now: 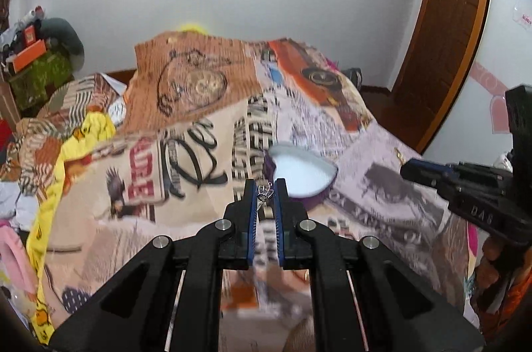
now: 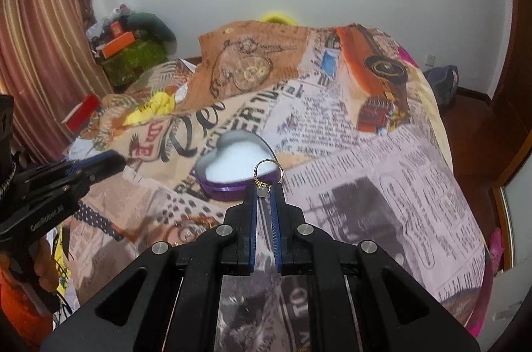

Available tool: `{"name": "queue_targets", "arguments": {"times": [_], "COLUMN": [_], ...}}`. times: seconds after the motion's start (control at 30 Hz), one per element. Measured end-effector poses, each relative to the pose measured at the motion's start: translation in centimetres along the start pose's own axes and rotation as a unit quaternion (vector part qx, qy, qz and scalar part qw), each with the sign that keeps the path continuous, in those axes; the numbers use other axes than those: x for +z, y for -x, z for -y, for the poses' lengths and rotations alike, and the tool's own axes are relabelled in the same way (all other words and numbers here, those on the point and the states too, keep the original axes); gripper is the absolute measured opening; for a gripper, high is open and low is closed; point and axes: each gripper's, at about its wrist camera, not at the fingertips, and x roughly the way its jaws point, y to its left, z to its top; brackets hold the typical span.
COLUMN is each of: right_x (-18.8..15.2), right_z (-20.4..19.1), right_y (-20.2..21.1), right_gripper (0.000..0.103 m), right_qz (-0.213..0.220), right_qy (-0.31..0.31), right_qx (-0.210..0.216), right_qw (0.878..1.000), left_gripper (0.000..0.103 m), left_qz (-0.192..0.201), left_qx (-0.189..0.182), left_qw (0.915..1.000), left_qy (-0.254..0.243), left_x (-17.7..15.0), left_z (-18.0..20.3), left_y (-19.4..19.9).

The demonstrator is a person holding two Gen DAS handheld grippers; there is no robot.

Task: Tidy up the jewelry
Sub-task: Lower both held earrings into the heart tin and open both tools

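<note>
A purple heart-shaped box (image 1: 304, 177) (image 2: 232, 169) with a white lining lies open on the printed bedspread. My left gripper (image 1: 265, 189) is shut on a small silver ring (image 1: 265, 192), held just in front of the box's near rim. My right gripper (image 2: 263, 190) is shut on a gold ring (image 2: 268, 174) with a pale stone; its hoop stands up above the fingertips, over the box's right edge. Each gripper also shows in the other's view, the right gripper (image 1: 412, 170) at the right and the left gripper (image 2: 116, 160) at the left.
The bedspread (image 2: 365, 159) covers a bed with a raised hump at the back. More jewelry (image 2: 193, 227) lies on the cloth near the right gripper's left side. A yellow cloth (image 1: 76, 149) and clutter lie at the left. A wooden door (image 1: 442, 29) stands at the right.
</note>
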Motion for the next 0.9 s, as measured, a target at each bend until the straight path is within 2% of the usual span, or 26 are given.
{"name": "queue_targets", "arguments": {"times": [0.23,0.47,0.63,0.9], "right_x": [1.5,2.7,3.1,3.0], "right_z": [0.0,0.2,0.1,0.1], "right_y": [-0.8,-2.5,-4.2,-7.6], "right_gripper": [0.007,0.007,0.007,0.007], "right_qz": [0.012,0.011,-0.003,-0.046], "right_qy": [0.008,0.019,0.035,0.056], "right_qx": [0.005,0.011,0.015,0.039], "right_qw": [1.0,1.0,0.999,0.997], "left_gripper": [0.009,0.009,0.009,0.009], "left_qz": [0.032,0.04,0.03,-0.018], "left_qx": [-0.008,-0.024,-0.032,-0.063], "left_qw": [0.9994,0.9989,0.999,0.9978], "left_qy": [-0.003,-0.008,-0.008,-0.008], "left_x": [2.6,4.3,4.6,4.1], "left_z": [-0.1,0.3,0.5,0.8], "left_y": [-0.7,-2.5,-4.3,-8.2]}}
